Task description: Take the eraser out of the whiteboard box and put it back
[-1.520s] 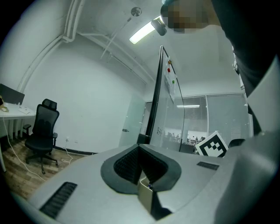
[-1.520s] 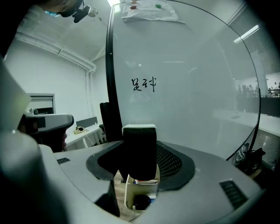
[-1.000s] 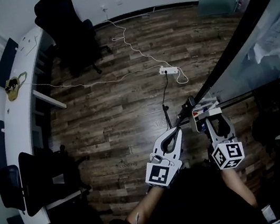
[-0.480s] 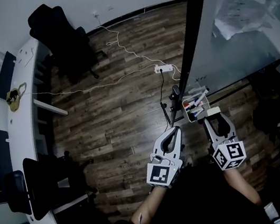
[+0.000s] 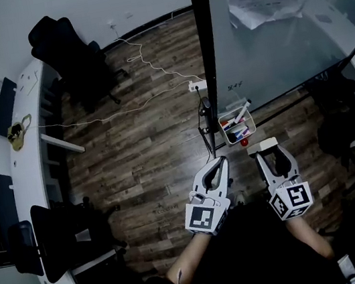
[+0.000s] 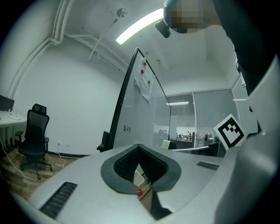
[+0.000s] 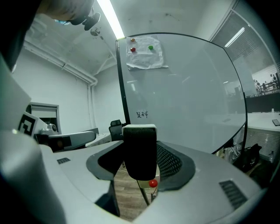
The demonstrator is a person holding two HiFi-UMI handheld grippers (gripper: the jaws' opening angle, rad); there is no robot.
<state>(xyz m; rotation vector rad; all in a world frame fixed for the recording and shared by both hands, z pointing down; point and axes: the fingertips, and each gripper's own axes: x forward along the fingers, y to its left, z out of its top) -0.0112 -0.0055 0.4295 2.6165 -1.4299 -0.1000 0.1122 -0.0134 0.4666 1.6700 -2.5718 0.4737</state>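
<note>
right gripper (image 5: pixel 267 154): fingers (image 7: pixel 171 162) clamped on the eraser (image 7: pixel 140 151), one on each long side; it stands upright between them, white back up, dark felt hanging below
left gripper (image 5: pixel 220 162): fingers (image 6: pixel 125 163) together at the tips, nothing between them; it hangs just beside the right one and has no part in the grip
eraser, place: out of the whiteboard box (image 5: pixel 222 127), in the air just short of it; not touching the box or the whiteboard (image 5: pixel 284 51)
box: mounted at the lower edge of the board, above the wooden floor (image 5: pixel 137 145); markers (image 5: pixel 238 120) lie across it, one poking over the rim; a small red ball (image 5: pixel 245 141) sits at its near edge
step in hand: most likely the return of the eraser to the box
how to do it well: bring it over the opening before lowering; aim for the gap beside the markers, so the felt does not ride up on them; keep it upright and the grip firm until it rests inside; only then part the fingers and draw straight back
risk: a loose drop could tip it over the rim to the floor
</note>
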